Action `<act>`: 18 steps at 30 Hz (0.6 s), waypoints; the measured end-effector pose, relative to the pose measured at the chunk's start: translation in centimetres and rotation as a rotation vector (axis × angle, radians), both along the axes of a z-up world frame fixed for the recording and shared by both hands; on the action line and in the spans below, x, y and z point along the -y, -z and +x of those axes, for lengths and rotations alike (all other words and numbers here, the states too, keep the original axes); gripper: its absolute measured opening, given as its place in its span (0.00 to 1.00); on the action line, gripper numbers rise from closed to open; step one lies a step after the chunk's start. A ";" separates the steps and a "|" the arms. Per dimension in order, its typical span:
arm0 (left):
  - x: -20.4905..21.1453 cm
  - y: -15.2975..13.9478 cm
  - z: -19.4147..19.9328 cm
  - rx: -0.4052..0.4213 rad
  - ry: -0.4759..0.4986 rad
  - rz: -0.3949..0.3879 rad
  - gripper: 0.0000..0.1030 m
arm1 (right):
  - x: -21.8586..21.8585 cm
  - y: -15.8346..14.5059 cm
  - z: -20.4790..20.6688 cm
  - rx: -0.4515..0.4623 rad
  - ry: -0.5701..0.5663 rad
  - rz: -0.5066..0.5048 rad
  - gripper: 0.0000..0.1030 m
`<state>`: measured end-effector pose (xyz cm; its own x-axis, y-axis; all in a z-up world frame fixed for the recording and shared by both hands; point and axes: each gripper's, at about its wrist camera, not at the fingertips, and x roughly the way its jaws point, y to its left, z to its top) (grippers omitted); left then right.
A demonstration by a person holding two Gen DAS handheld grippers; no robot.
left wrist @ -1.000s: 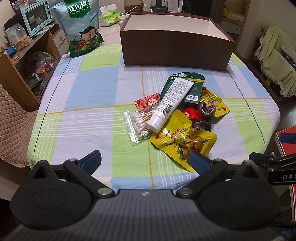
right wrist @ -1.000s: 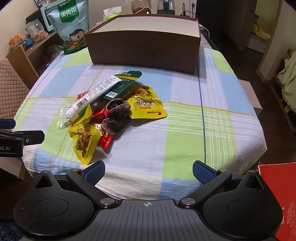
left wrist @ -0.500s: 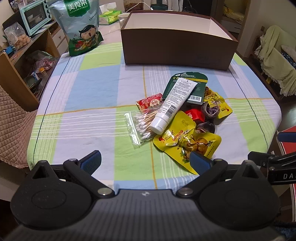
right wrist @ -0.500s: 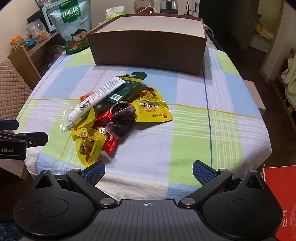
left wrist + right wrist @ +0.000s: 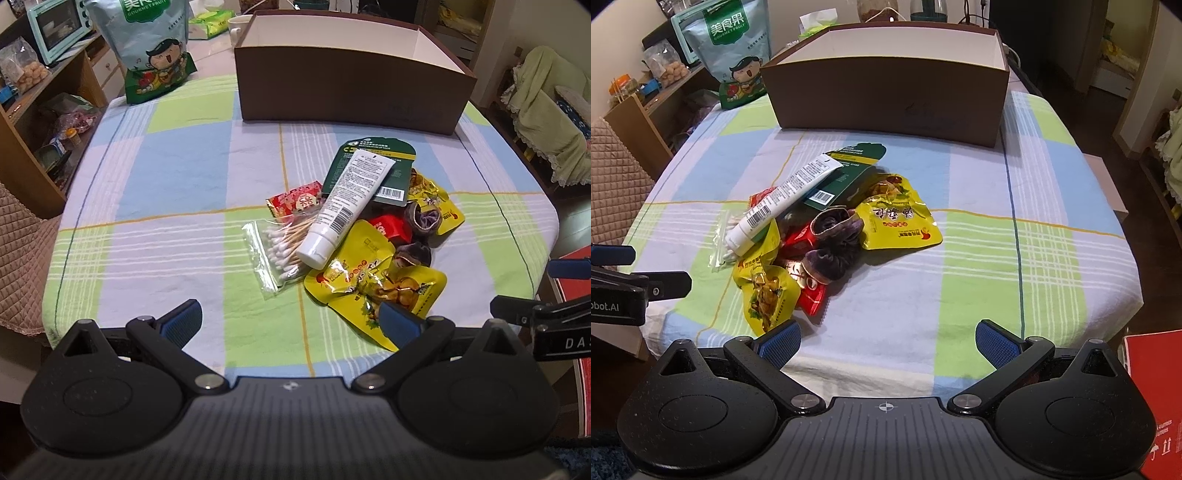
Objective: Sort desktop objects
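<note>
A heap of small items lies mid-table on the checked cloth: a white tube [image 5: 347,208] [image 5: 783,199] across a dark green card pack [image 5: 373,162] [image 5: 849,170], a clear bag of cotton swabs [image 5: 279,251], yellow snack packets [image 5: 373,280] [image 5: 897,218], red packets [image 5: 295,199] [image 5: 812,299] and purple hair scrunchies [image 5: 423,221] [image 5: 831,240]. Behind the heap stands a big brown open box [image 5: 351,88] [image 5: 886,96]. My left gripper [image 5: 290,321] hovers open at the near table edge, short of the heap. My right gripper [image 5: 888,341] is open too, over the near edge, right of the heap.
A large green-and-blue fruit snack bag [image 5: 147,48] [image 5: 733,51] stands at the table's far left corner. A wooden shelf with a mint toaster oven [image 5: 55,26] is at the left, a quilted chair [image 5: 18,266] near left, a red carton [image 5: 1156,398] on the floor at right.
Both grippers have moved forward towards the table; the heap and the box look bigger and closer now. Both stay open and nothing on the table has shifted.
</note>
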<state>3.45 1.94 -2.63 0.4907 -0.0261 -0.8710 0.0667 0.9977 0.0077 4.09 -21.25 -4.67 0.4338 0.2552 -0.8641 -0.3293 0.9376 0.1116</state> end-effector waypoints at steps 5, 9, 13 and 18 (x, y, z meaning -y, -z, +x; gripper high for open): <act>-0.2 0.1 0.5 0.030 0.019 0.007 0.98 | 0.2 0.3 0.9 -0.026 0.012 0.023 1.00; -0.9 0.5 1.3 0.047 0.029 0.004 0.98 | 0.8 0.5 1.5 -0.038 0.041 0.054 1.00; -1.3 1.1 2.3 0.050 0.055 0.001 0.93 | 1.5 0.7 2.2 -0.053 0.075 0.075 1.00; -0.2 1.9 3.9 0.060 0.170 0.032 0.75 | 2.4 0.9 2.8 -0.068 0.120 0.080 1.00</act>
<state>7.36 2.10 -4.53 0.5330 -0.0857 -0.8417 0.2328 0.9713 0.0485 6.92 -23.62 -5.57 0.4068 0.2745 -0.8713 -0.2044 0.9569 0.2061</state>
